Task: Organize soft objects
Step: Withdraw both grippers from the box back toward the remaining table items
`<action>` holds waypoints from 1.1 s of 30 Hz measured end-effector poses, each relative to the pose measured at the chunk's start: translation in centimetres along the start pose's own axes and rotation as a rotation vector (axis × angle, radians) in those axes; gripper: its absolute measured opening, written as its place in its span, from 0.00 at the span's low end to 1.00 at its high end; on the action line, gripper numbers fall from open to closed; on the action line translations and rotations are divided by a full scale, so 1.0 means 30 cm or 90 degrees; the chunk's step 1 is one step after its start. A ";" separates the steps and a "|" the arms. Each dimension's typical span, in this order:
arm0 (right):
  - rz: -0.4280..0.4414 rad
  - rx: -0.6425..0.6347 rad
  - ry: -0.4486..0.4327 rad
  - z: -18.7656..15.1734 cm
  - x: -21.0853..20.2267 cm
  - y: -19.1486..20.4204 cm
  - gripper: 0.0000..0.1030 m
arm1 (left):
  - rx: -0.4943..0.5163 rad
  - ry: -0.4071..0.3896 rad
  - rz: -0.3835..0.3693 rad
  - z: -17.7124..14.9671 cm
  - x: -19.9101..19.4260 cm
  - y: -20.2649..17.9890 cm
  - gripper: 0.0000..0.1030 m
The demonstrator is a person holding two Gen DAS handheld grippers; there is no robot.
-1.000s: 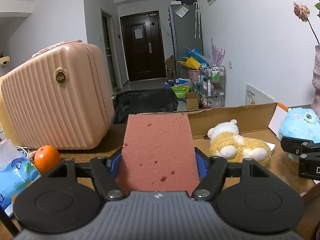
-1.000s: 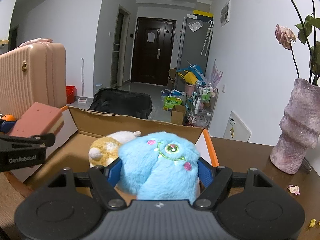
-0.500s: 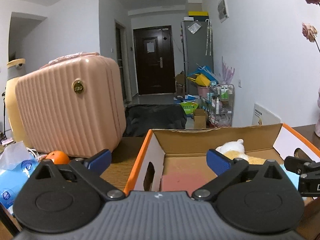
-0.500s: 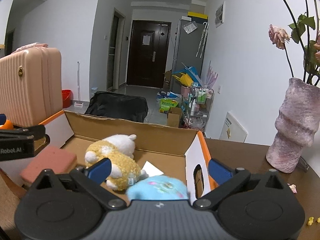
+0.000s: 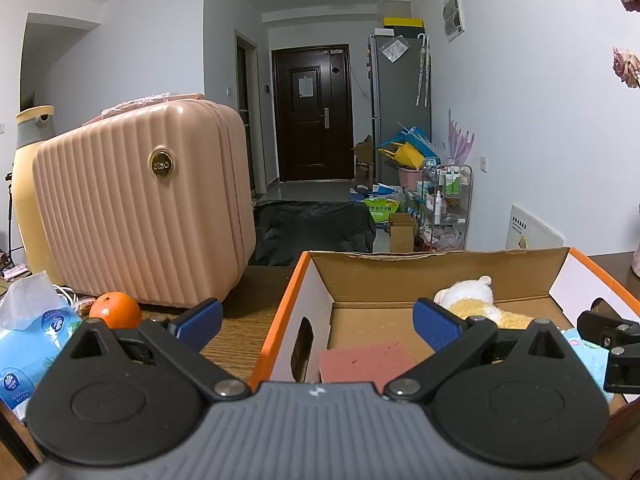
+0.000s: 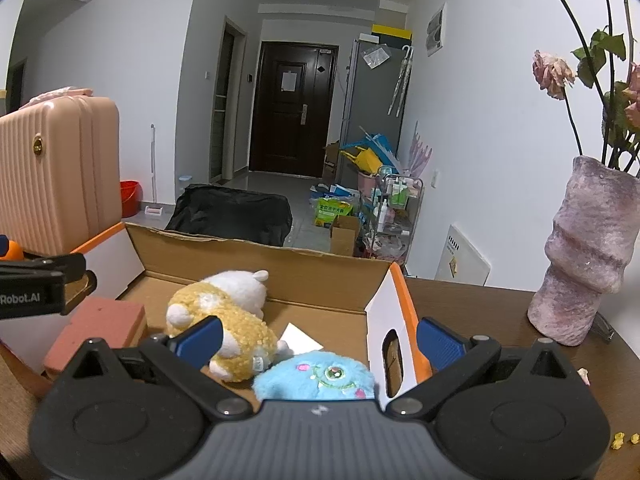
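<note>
A pitted, salmon-pink foam sponge block [image 5: 366,364] lies flat at the left end of the open corrugated cardboard box with orange-edged flaps [image 6: 256,268], beside a woolly yellow-and-white plush animal [image 6: 228,320] and a fuzzy round blue plush monster [image 6: 316,376] near the right wall. The left claw [image 5: 316,320] hangs level over the box's left wall, spread wide and holding nothing. The right claw [image 6: 316,340] is likewise parted and empty, straddling the right wall. Its housing cuts off the monster's lower half.
</note>
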State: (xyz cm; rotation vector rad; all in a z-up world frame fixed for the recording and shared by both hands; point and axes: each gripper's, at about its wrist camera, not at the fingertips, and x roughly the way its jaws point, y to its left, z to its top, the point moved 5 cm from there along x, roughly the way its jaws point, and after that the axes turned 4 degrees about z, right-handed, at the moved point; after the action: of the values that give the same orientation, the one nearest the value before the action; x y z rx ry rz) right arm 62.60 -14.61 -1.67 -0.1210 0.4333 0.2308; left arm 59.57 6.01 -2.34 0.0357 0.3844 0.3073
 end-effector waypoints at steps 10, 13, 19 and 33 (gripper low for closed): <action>-0.008 0.009 -0.037 0.031 -0.069 -0.011 1.00 | -0.011 -0.018 -0.006 0.029 -0.060 0.029 1.00; -0.009 0.009 -0.045 0.037 -0.093 -0.011 1.00 | -0.009 -0.028 -0.002 0.036 -0.080 0.033 1.00; -0.012 0.004 -0.062 0.043 -0.142 -0.007 1.00 | -0.012 -0.040 0.002 0.043 -0.118 0.054 1.00; -0.015 0.008 -0.084 0.020 -0.277 -0.009 1.00 | -0.030 -0.050 0.010 0.023 -0.233 0.126 1.00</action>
State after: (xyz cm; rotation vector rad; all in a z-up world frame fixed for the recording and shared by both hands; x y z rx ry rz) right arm 55.57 -16.38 2.45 -0.0971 0.3017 0.2121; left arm 52.59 7.54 1.20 0.0041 0.2994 0.3295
